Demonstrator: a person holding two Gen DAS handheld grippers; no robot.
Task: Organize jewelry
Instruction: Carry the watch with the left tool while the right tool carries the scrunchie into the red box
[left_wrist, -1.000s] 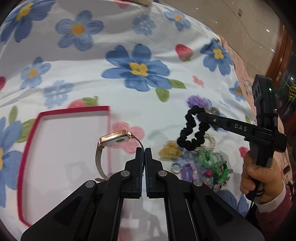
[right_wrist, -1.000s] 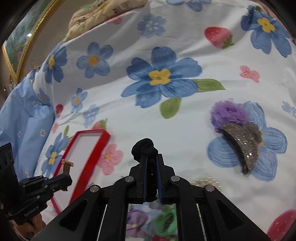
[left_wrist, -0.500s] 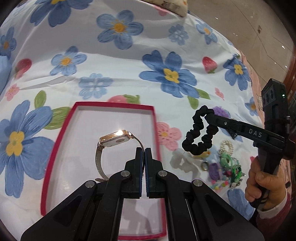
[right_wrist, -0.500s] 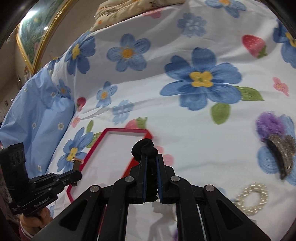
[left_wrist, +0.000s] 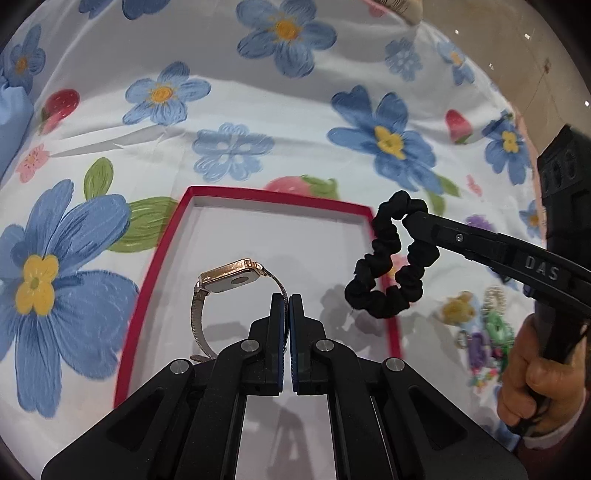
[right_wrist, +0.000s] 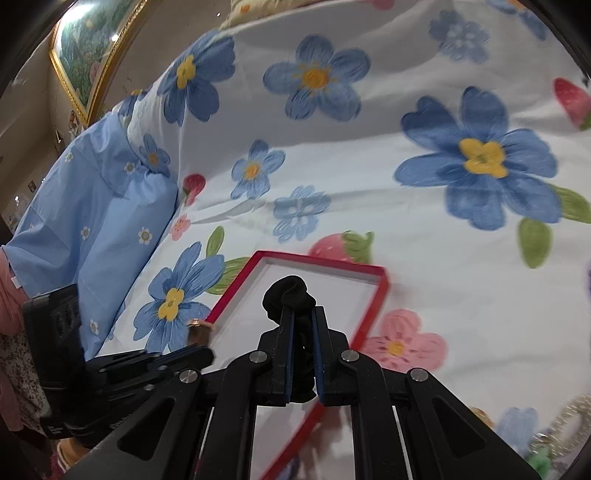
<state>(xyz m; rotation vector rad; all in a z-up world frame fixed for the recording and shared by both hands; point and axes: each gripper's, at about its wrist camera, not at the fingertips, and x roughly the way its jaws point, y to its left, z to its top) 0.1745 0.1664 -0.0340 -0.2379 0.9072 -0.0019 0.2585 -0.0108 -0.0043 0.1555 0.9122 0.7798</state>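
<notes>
Left claw (left_wrist: 287, 297) grips watch (left_wrist: 229, 277), face sideways.

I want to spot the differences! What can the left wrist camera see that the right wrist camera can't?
Only the left wrist view shows the whole rose-gold watch with mesh band and the full loop of the black fabric scrunchie.

Only the right wrist view shows the gold-framed painting and the light blue pillow.

Both show the red-edged white tray, the flowered bedsheet, the left gripper shut on the watch and the right gripper shut on the scrunchie.
</notes>
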